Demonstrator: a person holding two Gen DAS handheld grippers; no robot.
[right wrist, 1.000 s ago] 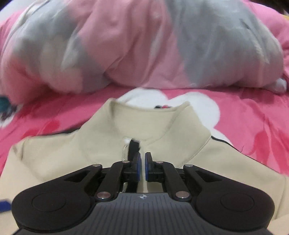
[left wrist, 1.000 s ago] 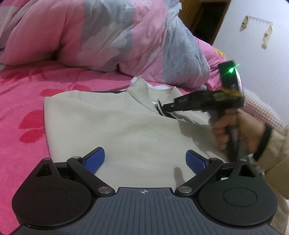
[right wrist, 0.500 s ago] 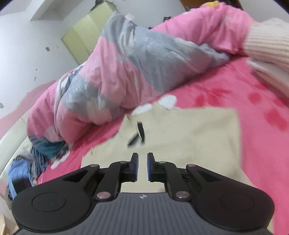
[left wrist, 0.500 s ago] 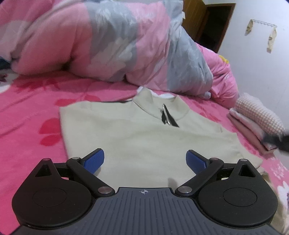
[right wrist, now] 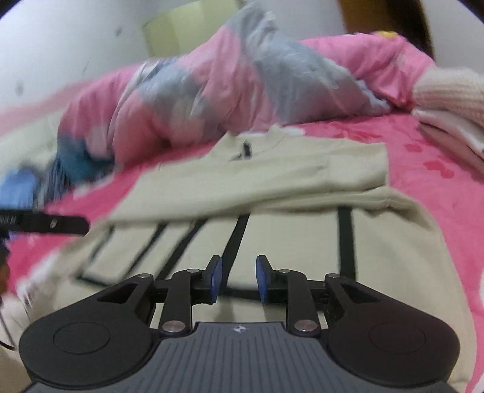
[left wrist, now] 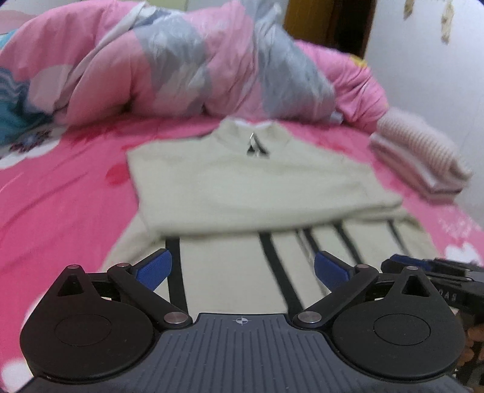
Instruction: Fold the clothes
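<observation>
A beige zip-neck top (left wrist: pixel 248 178) lies flat on the pink bedsheet (left wrist: pixel 60 205), collar toward the far side; it also shows in the right wrist view (right wrist: pixel 257 178). Its near part carries black stripes (left wrist: pixel 269 251) and pokes out under the folded upper layer. My left gripper (left wrist: pixel 240 267) is wide open and empty above the striped near hem. My right gripper (right wrist: pixel 237 278) is partly open and empty over the same striped part (right wrist: pixel 239 235). Each gripper shows at the edge of the other's view, the right one (left wrist: pixel 429 272) and the left one (right wrist: pixel 45 225).
A pink and grey duvet (left wrist: pixel 187 63) is heaped behind the top. Folded pink and white knitwear (left wrist: pixel 423 151) lies to the right on the bed; it also shows in the right wrist view (right wrist: pixel 450 99). A wall and dark doorway (left wrist: pixel 332 24) stand beyond.
Both grippers pulled back from the collar to the near striped hem. The right gripper's jaws went from shut to partly open. The left stayed wide open.
</observation>
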